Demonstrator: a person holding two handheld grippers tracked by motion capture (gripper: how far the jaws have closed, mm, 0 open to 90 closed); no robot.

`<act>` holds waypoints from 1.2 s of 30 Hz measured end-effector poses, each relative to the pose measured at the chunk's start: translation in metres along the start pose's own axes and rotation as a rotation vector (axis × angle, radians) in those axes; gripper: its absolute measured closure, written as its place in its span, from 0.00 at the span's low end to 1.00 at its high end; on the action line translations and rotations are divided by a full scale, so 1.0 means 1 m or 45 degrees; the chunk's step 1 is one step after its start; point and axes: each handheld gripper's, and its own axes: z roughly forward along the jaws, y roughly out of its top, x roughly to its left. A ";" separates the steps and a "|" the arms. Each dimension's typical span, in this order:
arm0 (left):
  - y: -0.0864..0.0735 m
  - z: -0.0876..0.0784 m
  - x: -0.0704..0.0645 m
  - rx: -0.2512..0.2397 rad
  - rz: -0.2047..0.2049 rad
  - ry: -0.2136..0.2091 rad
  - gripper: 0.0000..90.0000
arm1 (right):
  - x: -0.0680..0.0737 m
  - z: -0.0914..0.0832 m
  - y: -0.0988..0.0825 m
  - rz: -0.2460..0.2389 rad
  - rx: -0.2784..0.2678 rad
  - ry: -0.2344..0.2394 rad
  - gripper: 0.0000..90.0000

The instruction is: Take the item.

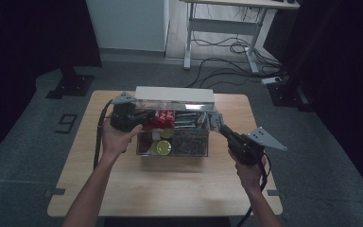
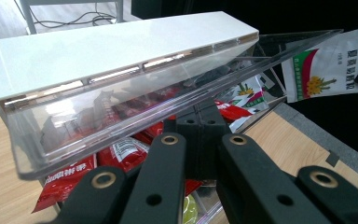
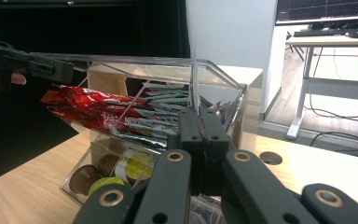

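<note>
While you stand at the wooden table (image 1: pixel 170 184), a clear plastic organizer box (image 1: pixel 172 142) sits at its middle, holding red packets (image 1: pixel 164 118) above and round capsules (image 1: pixel 163 147) below. Your left gripper (image 1: pixel 144 118) is clenched on the box's raised clear lid (image 2: pixel 135 100). Your right gripper (image 1: pixel 216 122), at the box's right end, is pinched on a thin white packet (image 3: pixel 195 79) seen edge-on.

Bare forearms, no sleeves. Left gripper (image 1: pixel 144 118) & right gripper (image 1: pixel 217 124): black bodies, grey three-cornered plates on top, black cables. Jaws black w/ brass-ringed screw holes.
</note>
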 end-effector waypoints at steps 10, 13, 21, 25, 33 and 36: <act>0.000 0.001 -0.001 0.002 -0.007 -0.012 1.00 | -0.002 -0.008 -0.003 0.005 -0.004 0.013 0.99; 0.000 0.000 -0.001 0.004 0.001 -0.011 1.00 | -0.002 -0.011 -0.004 0.009 -0.008 0.018 0.99; -0.001 -0.001 -0.001 0.009 0.004 -0.011 1.00 | -0.007 -0.020 -0.008 0.034 -0.018 0.045 0.99; 0.000 -0.001 0.000 0.006 -0.003 -0.012 1.00 | -0.009 -0.025 -0.010 0.038 -0.023 0.045 0.99; -0.001 -0.001 -0.002 0.007 0.000 -0.011 1.00 | -0.017 -0.032 -0.018 0.061 -0.027 0.034 0.99; 0.000 -0.002 -0.002 0.008 0.003 -0.009 1.00 | -0.019 -0.032 -0.022 0.076 -0.019 0.031 0.99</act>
